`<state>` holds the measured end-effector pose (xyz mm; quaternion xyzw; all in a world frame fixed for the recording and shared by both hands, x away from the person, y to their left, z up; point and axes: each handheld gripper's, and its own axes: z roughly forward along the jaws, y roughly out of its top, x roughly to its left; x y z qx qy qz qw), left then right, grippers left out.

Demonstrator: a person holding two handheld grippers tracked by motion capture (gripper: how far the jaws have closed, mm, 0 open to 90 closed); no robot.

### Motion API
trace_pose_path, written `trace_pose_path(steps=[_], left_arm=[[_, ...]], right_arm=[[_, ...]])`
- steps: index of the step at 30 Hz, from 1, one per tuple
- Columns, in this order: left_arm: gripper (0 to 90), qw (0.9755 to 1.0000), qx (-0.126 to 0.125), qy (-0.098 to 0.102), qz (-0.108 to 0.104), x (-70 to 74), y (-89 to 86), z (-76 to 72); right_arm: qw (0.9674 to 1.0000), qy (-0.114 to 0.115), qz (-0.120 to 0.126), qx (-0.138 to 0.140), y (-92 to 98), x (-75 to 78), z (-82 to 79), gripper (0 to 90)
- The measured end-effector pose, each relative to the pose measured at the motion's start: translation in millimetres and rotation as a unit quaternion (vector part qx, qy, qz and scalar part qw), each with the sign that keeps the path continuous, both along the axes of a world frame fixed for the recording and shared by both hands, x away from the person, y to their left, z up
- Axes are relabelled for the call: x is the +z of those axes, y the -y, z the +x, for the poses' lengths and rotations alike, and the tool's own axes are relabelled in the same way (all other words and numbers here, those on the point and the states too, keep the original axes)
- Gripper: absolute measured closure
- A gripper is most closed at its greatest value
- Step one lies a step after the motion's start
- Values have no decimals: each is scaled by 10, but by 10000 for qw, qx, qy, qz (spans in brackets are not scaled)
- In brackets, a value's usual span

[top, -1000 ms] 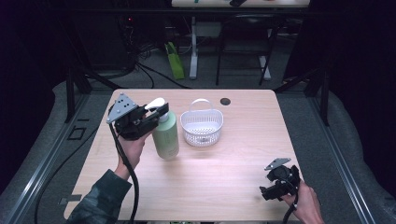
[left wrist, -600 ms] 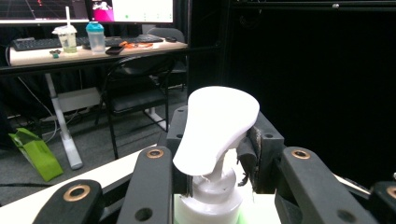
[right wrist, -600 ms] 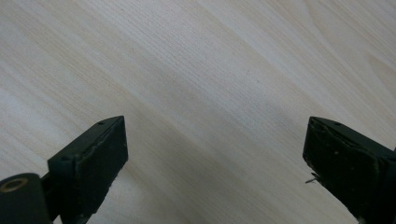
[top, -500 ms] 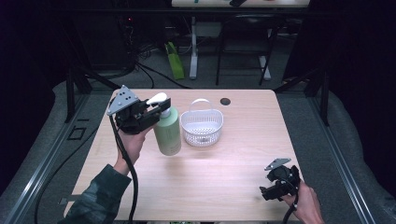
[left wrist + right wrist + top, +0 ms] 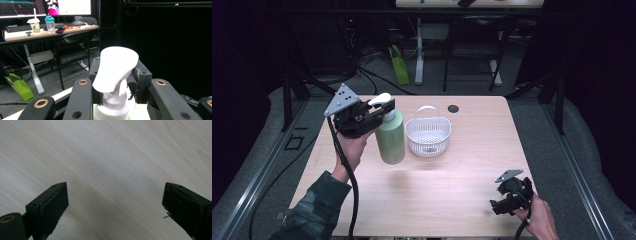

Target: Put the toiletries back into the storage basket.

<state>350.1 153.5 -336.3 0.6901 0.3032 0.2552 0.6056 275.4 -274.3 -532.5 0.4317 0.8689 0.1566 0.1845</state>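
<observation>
In the high view, the left hand-held gripper [image 5: 379,114] is clamped on the neck of a green pump bottle [image 5: 391,137] just under its white pump head [image 5: 380,99]; the bottle hangs upright and clear of the wooden worktop [image 5: 447,185], with a faint shadow below it. Just to its right a white perforated basket [image 5: 428,136] with a raised handle stands on the worktop, apart from the bottle. A small dark round disc [image 5: 453,108] lies behind the basket near the far edge. The right hand-held gripper [image 5: 498,205] sits low at the near right corner, well apart from everything else. In the left gripper view, the white pump head [image 5: 116,67] rises between the black jaws, which press against the white neck on both sides; behind it are a desk with a monitor, a chair and a green bag on the floor. In the right gripper view, the right hand-held gripper [image 5: 115,202] has its jaws spread wide over bare worktop [image 5: 112,165], nothing between them.
</observation>
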Motion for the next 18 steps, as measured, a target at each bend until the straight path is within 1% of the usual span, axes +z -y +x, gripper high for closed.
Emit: trace_pose_path(steps=[10,13,18], left_arm=[[673,10000,-17,26,-26,59,34,42],[673,10000,-23,33,6,76,45,50],[673,10000,-23,61,-1,116,59,52]], right_arm=[[10000,-15,10,8,8,-6,7,62],[10000,-23,16,-4,8,-6,4,63],[10000,-24,24,-2,8,-6,3,65]])
